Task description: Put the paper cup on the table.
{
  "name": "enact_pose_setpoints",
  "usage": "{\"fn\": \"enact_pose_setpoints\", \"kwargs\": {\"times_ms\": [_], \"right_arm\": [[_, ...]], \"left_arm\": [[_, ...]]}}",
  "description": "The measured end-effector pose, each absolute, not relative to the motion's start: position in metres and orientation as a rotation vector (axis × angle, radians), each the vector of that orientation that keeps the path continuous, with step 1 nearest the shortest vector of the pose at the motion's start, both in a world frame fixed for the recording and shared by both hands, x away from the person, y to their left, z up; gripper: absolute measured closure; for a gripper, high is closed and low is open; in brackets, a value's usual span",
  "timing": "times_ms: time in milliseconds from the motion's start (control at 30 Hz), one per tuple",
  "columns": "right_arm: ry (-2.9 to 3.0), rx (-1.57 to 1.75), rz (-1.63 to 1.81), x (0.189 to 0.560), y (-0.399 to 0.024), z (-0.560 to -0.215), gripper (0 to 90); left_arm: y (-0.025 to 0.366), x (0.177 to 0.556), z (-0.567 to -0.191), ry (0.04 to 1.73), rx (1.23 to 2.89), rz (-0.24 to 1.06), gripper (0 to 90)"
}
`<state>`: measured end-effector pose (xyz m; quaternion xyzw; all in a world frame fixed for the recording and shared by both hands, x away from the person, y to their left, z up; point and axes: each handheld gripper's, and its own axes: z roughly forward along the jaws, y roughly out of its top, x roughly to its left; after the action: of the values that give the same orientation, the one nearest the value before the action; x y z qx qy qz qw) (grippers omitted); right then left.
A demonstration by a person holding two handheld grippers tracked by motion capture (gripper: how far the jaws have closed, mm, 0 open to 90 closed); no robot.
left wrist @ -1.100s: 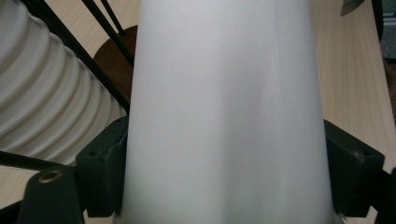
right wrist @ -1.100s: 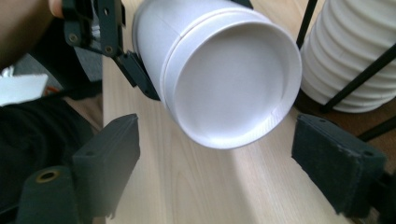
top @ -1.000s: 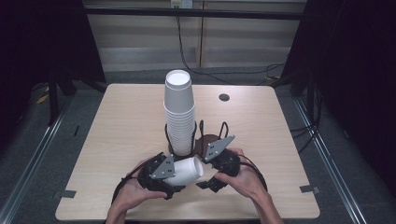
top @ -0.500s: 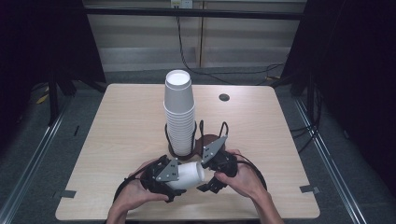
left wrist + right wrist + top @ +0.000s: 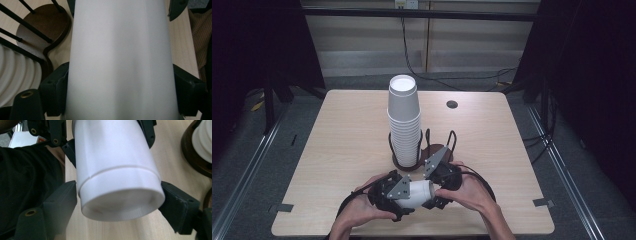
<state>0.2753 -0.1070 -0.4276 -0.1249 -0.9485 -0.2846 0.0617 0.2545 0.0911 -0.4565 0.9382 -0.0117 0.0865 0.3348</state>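
Observation:
A white paper cup [image 5: 418, 192] lies on its side just above the table's near edge, held between both grippers. My left gripper [image 5: 411, 196] is shut on the cup's body [image 5: 120, 62], with a jaw pressed against each side. Facing it from the right, my right gripper [image 5: 433, 187] is shut on the cup's bottom end [image 5: 117, 195], whose base faces that camera. A seam rings the cup a little behind the base. A tall stack of white cups [image 5: 404, 120] stands in a dark wire holder [image 5: 434, 152] just beyond the hands.
The light wooden table [image 5: 337, 135] has a small black round insert [image 5: 452, 104] at the back right. The holder's empty wire loops [image 5: 452, 140] rise right of the stack, close to my right gripper. Cables trail from both grippers toward the near edge.
Both grippers and the cup between them have shifted slightly toward the near edge. Both grips look unchanged.

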Motion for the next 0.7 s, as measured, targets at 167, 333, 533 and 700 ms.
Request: {"fn": "enact_pose_setpoints", "kwargs": {"times_ms": [167,333,533,700], "right_arm": [[-2.853,-0.361,-0.826,0.2766,-0.1040,-0.4305,21.1],[-2.847,-0.334,-0.827,0.2780,-0.1038,-0.4321,20.2],[-2.841,-0.327,-0.828,0.2770,-0.1036,-0.4308,21.3],[-2.834,-0.335,-0.838,0.2759,-0.1055,-0.4294,22.8]], "left_arm": [[0.0885,0.2535,-0.4584,-0.044,2.445,0.197,16.6],[0.0866,0.2537,-0.4568,-0.046,2.434,0.177,16.6],[0.0847,0.2533,-0.4534,-0.058,2.432,0.179,16.6],[0.0863,0.2532,-0.4529,-0.054,2.413,0.170,16.6]]}}
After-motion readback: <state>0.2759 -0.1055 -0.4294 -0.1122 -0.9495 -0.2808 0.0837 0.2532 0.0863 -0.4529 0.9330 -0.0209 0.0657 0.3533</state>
